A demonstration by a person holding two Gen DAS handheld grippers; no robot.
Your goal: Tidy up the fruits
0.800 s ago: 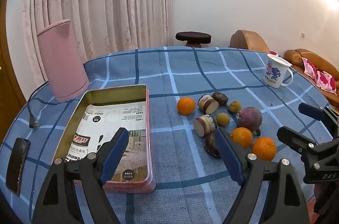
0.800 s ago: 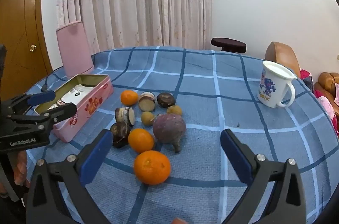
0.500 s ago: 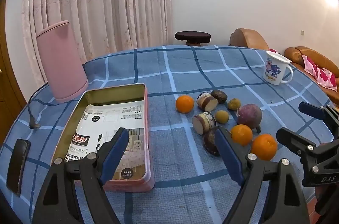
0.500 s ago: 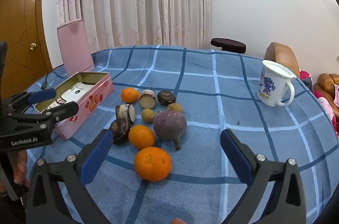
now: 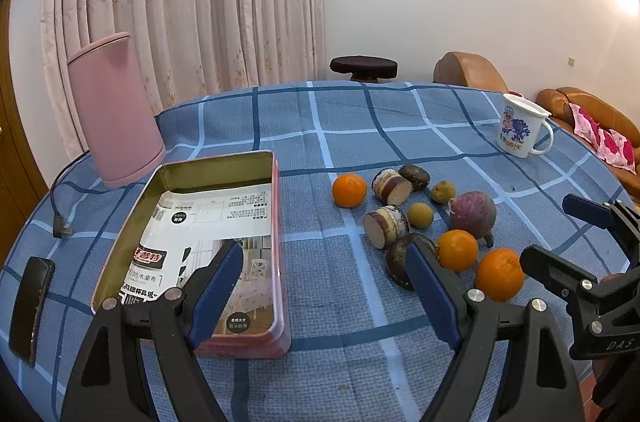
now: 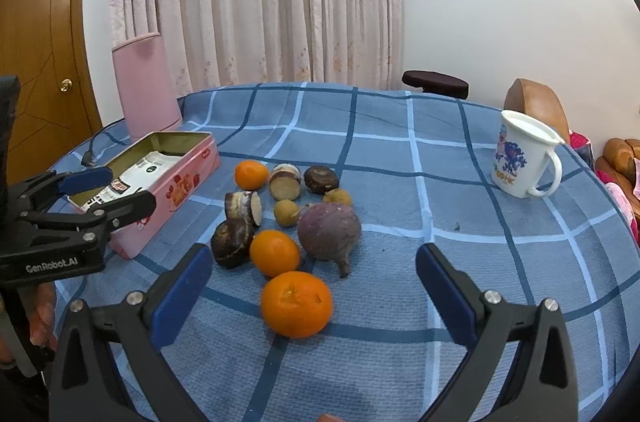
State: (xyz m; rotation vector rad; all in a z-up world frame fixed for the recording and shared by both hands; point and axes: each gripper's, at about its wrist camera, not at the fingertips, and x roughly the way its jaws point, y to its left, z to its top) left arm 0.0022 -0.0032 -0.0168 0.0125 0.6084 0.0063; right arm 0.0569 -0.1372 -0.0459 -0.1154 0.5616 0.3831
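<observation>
Both tongs gaped empty: left gripper (image 5: 324, 290) above pink rectangular tin (image 5: 276, 218)'s near end | right gripper (image 6: 316, 286) over blue checked tablecloth (image 6: 460, 190) | nearest round orange (image 6: 296, 303) lay between its blue pads, untouched.

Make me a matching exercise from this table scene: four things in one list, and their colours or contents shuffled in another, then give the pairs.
Things:
1. tin
2. mug
3. nearest fruit
4. big round root

Descriptions:
A. orange
B. purple
C. pink outside, printed paper inside
D. white with a blue cartoon

Pairs: 1-C, 2-D, 3-A, 4-B
</observation>
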